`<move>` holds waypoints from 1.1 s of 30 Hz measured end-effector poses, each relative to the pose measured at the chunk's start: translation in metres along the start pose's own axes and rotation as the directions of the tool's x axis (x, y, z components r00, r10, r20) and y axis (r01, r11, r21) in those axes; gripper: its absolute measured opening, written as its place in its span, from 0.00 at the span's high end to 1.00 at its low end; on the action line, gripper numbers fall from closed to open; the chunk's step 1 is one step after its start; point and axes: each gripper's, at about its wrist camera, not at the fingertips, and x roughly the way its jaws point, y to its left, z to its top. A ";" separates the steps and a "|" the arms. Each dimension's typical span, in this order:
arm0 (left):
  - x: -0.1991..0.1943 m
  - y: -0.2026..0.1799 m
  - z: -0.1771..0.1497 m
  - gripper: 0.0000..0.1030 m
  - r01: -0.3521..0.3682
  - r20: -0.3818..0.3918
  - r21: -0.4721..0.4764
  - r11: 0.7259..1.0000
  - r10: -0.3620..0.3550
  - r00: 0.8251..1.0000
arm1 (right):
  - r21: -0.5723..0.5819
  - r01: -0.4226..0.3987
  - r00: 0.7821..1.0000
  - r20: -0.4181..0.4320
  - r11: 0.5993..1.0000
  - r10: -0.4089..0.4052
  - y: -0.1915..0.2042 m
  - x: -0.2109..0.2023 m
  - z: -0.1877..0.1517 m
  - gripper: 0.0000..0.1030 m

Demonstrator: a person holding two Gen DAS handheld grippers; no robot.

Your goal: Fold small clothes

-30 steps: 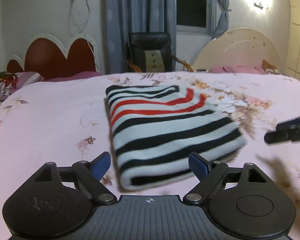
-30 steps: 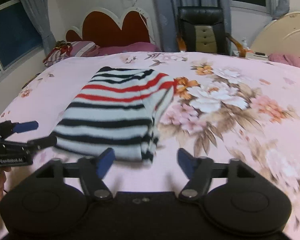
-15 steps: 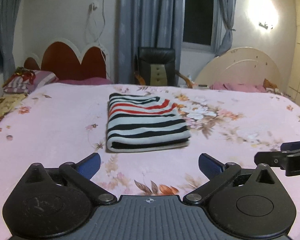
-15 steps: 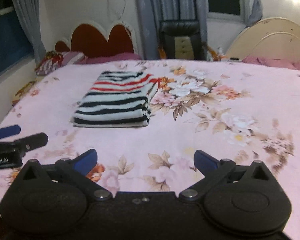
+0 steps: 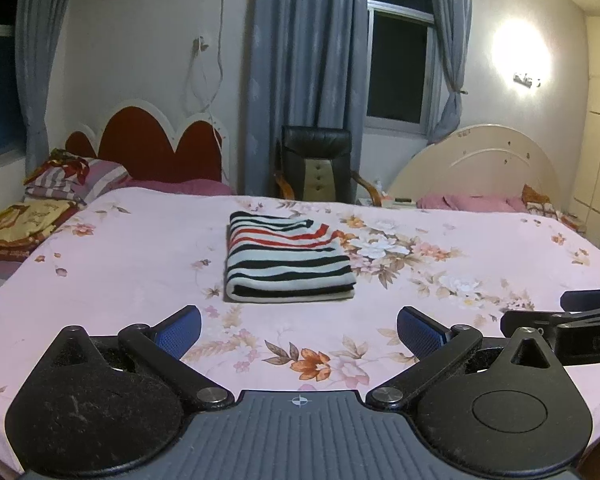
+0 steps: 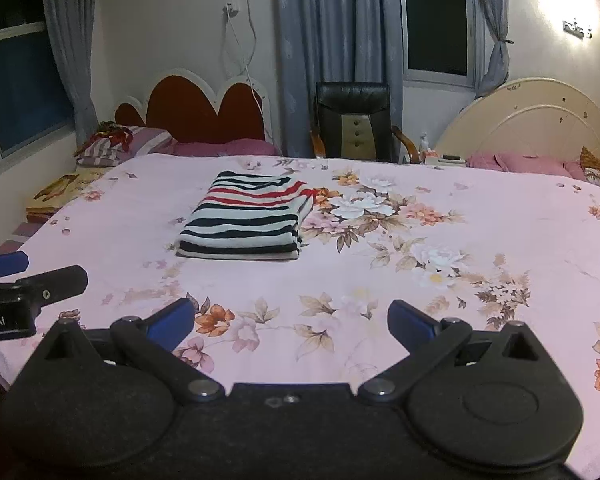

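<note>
Judging by how the striped garment (image 5: 288, 262) lies, a squared-off bundle flat on the floral bedsheet (image 5: 120, 264), your fold looks finished and the step in hand is clearing away without disturbing it. Your left gripper (image 5: 299, 327) has its blue pads spread as wide as they go with only bare sheet between them, and your right gripper (image 6: 291, 319) is just the same: spread and pinching nothing.

From the left wrist view the bundle sits at 12 o'clock, well apart from the pads. From the right wrist view it lies toward 11 o'clock. To finish cleanly, draw both tools off along the sheet's open side and don't sweep low across the bundle's near edge, where the stacked layers look loose enough to catch.

Mind your neighbour: the right tool pokes in at 3 o'clock of the left view, and the left tool shows at 9 o'clock of the right view, so avoid swinging them toward each other. Open sheet runs wide toward 2 o'clock. Pillows (image 6: 124, 144), headboard (image 6: 204, 108) and black chair (image 6: 354, 124) stand beyond the bundle, well clear.
</note>
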 end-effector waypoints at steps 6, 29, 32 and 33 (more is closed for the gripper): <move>-0.008 -0.003 0.001 0.00 0.007 0.027 -0.005 1.000 -0.006 1.000 | -0.004 0.011 1.000 0.027 1.000 -0.011 0.000 -0.010 0.000 0.01; -0.012 -0.008 0.006 0.00 -0.008 0.054 0.031 0.999 0.006 0.999 | -0.018 0.006 0.999 0.050 1.000 -0.005 0.004 -0.009 0.007 0.01; -0.011 -0.008 0.006 0.00 -0.004 0.051 0.032 0.999 0.002 0.999 | -0.018 0.006 0.999 0.047 1.000 -0.005 0.003 -0.008 0.007 0.01; -0.011 -0.008 0.006 0.00 -0.001 0.051 0.034 0.999 0.000 0.999 | -0.018 0.006 0.999 0.047 1.000 -0.005 0.003 -0.008 0.007 0.01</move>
